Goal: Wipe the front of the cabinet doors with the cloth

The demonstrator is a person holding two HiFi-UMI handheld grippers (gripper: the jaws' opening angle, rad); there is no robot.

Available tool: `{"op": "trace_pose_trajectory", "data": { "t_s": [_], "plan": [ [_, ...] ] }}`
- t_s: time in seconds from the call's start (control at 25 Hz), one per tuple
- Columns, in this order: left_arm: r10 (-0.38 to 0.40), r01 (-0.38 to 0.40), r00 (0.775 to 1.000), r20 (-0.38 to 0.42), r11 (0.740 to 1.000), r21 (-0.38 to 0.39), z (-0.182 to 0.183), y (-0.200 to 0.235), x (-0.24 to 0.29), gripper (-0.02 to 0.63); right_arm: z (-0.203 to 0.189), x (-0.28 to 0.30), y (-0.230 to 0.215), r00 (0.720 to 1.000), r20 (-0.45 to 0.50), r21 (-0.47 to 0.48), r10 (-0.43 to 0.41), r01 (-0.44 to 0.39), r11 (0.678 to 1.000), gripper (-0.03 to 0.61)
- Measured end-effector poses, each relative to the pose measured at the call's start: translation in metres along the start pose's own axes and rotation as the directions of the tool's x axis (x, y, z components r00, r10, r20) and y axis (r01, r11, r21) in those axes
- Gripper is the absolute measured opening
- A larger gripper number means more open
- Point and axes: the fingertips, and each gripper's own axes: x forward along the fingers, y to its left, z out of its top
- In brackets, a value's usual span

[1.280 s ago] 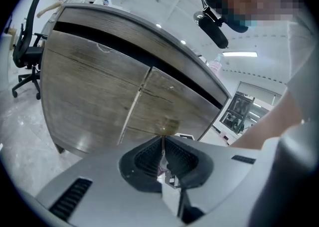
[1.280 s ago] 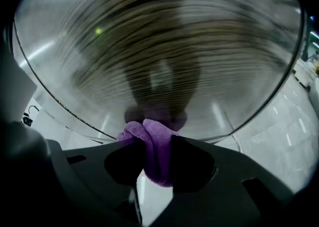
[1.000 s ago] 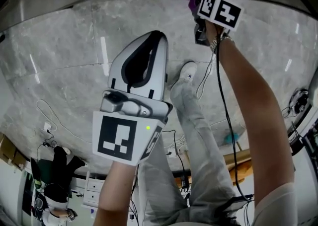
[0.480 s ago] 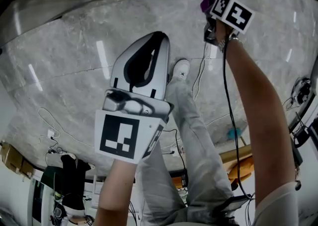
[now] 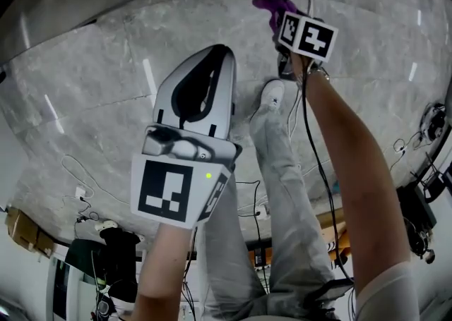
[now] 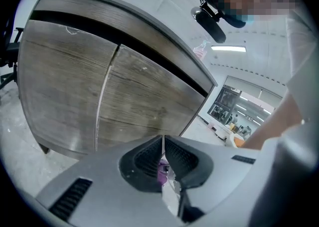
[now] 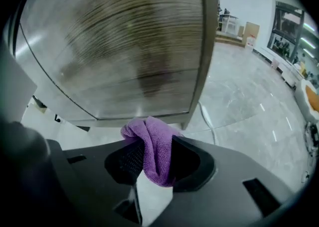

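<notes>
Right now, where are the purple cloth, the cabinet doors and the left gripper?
purple cloth (image 7: 152,151), right gripper view, its hanging fold.
cabinet doors (image 6: 149,96), left gripper view, wooden front of the right-hand door.
left gripper (image 6: 163,140), left gripper view, where its shut tips meet.

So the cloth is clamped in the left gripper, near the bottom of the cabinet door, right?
Not quite: the cloth is clamped in the right gripper, not the left, as the right gripper view shows. The left gripper has its jaws shut together. The rest holds: the cloth is near the bottom of the cabinet door.
</notes>
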Motion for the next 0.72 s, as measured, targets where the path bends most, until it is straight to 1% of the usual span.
{"op": "trace_pose_trajectory", "data": {
  "t_s": [0.16,0.36,0.56,0.72],
  "plan": [
    [0.036,-0.036,0.999,0.010,0.999,-0.009,0.003,0.047,-0.025,0.023,-0.013,0.019,0.076,0.997,-0.012,-0.034,0.072,-0.072,0.997,0.140],
    [0.096,-0.096,0.995,0.035,0.995,-0.021,0.003,0.102,-0.056,0.023,-0.016,0.048,0.160,0.990,-0.010,-0.100,0.144,-0.144,0.984,0.140],
    [0.144,-0.144,0.987,0.076,0.990,-0.004,0.000,0.144,-0.075,0.023,-0.011,0.075,0.215,0.980,0.009,-0.123,0.197,-0.194,0.973,0.140],
    [0.178,-0.178,0.977,0.119,0.984,-0.007,-0.004,0.167,-0.074,0.023,-0.004,0.101,0.241,0.972,0.027,-0.135,0.235,-0.230,0.964,0.140]
  ]
}}
